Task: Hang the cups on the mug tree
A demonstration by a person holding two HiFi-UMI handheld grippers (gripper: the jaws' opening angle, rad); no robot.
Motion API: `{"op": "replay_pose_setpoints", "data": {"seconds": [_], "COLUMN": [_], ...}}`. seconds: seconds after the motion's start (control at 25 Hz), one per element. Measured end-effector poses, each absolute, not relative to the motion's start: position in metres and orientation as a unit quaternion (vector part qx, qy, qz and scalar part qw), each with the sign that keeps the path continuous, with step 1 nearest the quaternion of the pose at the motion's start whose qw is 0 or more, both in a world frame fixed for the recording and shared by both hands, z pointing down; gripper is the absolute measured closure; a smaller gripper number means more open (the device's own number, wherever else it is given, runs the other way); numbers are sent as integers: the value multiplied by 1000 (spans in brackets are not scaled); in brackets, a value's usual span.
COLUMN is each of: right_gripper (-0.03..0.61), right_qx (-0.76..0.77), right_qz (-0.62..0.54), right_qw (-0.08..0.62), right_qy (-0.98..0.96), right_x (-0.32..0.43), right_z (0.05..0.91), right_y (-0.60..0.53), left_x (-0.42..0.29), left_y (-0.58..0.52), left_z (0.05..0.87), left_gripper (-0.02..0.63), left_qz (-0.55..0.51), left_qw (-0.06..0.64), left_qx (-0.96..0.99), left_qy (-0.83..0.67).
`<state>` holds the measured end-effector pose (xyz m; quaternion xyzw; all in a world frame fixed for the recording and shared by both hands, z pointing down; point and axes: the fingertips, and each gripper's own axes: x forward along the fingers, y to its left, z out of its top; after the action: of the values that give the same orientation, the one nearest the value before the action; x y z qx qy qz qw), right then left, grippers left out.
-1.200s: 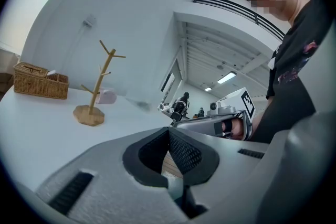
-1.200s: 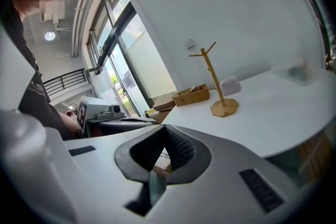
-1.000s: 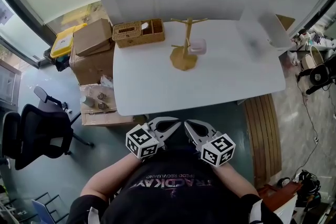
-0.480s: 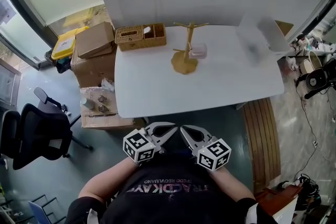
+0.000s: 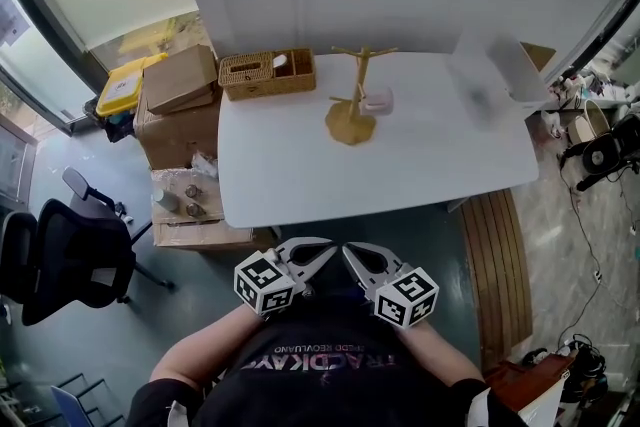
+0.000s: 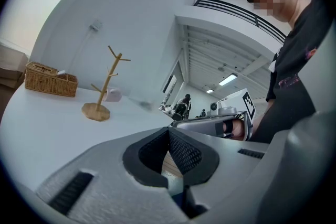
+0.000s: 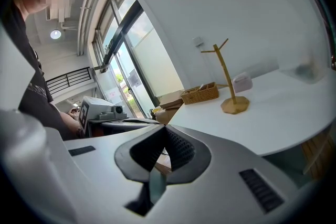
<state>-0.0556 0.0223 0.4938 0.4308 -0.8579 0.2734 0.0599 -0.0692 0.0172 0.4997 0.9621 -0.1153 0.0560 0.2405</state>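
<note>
A wooden mug tree (image 5: 352,95) stands at the back middle of the white table (image 5: 420,165). A pale pink cup (image 5: 377,100) sits tight against the tree's right side; I cannot tell whether it hangs from a low branch or stands on the table. The tree (image 6: 105,86) and the cup (image 6: 113,95) also show in the left gripper view, and the tree (image 7: 227,78) and cup (image 7: 241,83) in the right gripper view. My left gripper (image 5: 334,246) and right gripper (image 5: 347,249) are held close to my body, short of the table's front edge. Both are shut and empty, their tips nearly touching each other.
A wicker basket (image 5: 267,73) sits left of the tree at the table's back edge. A pale blurred shape (image 5: 495,65) lies at the back right. Cardboard boxes (image 5: 180,85) and a yellow bin (image 5: 125,80) crowd the table's left side, and an office chair (image 5: 60,260) stands on the floor.
Both grippers have drifted slightly left and a little nearer to my body. Nothing on the table has moved.
</note>
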Motion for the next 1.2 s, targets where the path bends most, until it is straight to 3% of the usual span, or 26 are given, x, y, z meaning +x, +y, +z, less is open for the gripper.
{"op": "replay_pose_setpoints", "data": {"seconds": [1.2], "right_gripper": [568], "right_qx": [425], "right_qz": [279], "right_qw": [74], "right_qy": [-858], "right_x": [-60], "right_z": [498], "right_y": [22], "left_x": [-72], "left_y": [17], "left_z": [501], "left_gripper": [618], "left_qz": [55], "left_qw": [245], "left_qx": [961], "left_qy": [-117]}}
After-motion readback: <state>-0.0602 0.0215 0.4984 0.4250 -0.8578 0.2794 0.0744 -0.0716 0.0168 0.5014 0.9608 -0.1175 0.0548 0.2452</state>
